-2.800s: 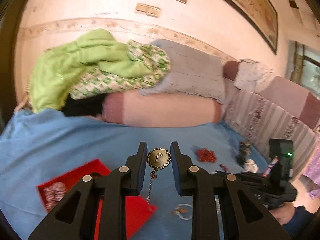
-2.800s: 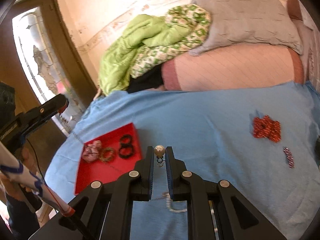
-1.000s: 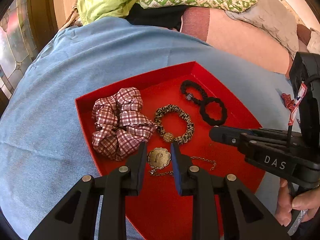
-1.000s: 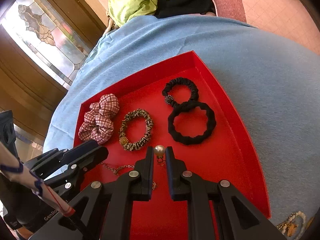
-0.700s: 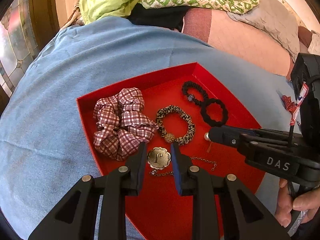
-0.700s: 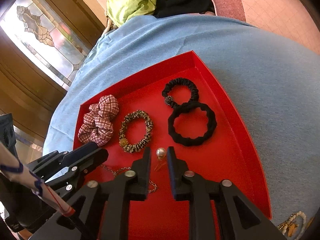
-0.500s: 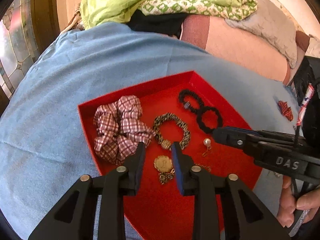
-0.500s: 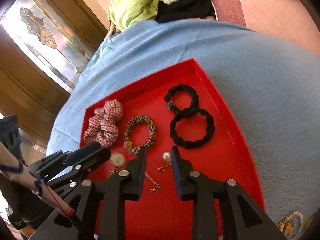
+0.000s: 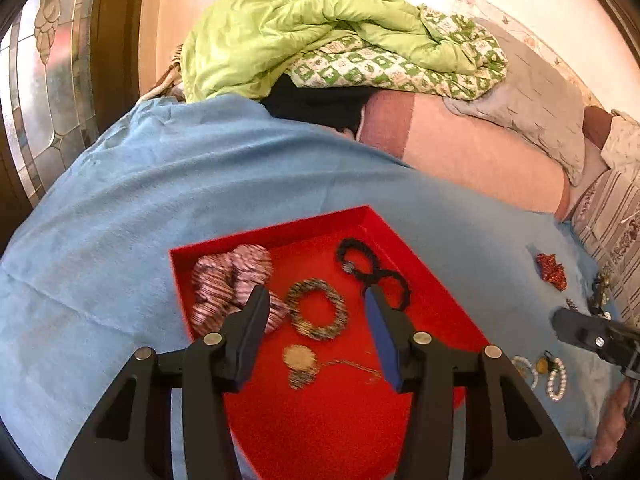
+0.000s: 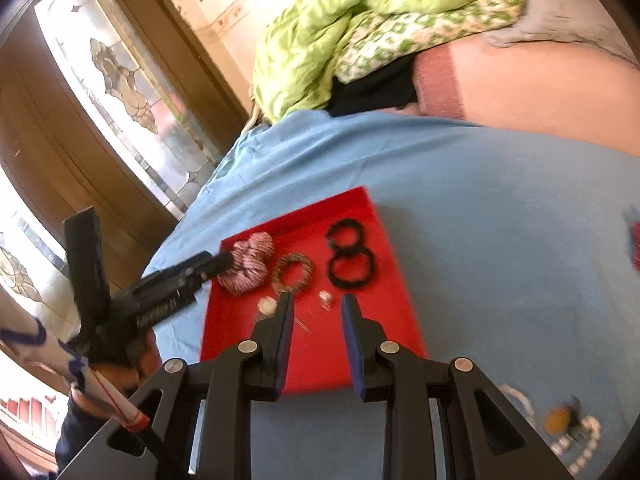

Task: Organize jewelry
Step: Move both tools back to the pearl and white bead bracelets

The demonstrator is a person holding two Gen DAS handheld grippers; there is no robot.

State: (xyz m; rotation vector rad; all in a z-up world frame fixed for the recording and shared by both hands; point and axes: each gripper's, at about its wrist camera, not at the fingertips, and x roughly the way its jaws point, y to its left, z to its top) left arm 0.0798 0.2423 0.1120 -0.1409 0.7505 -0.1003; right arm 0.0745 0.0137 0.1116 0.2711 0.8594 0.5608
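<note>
Shallow red square tray (image 9: 192,280) sits on the soft blue fleece blanket (image 9: 120,208). Inside it: a puffy red-and-white checked fabric scrunchie (image 9: 224,280) at 10 o'clock, a leopard-print elastic ring (image 9: 318,309) mid-tray, two ruffled black hair ties (image 9: 372,272) linked like an 8 at 1 o'clock. The scalloped round brass pendant on its thin chain (image 9: 300,362) lies flat on the tray floor. Left gripper (image 9: 312,328) has let go, its jaws opening with nothing pinched. Right gripper (image 10: 316,312) is parted and empty too; the small pearl drop earring (image 10: 325,299) lies loose in the tray.

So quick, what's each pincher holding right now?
Left gripper: jaws opening, nothing between them; gold pendant lies in the red tray.
Right gripper: open, empty.
</note>
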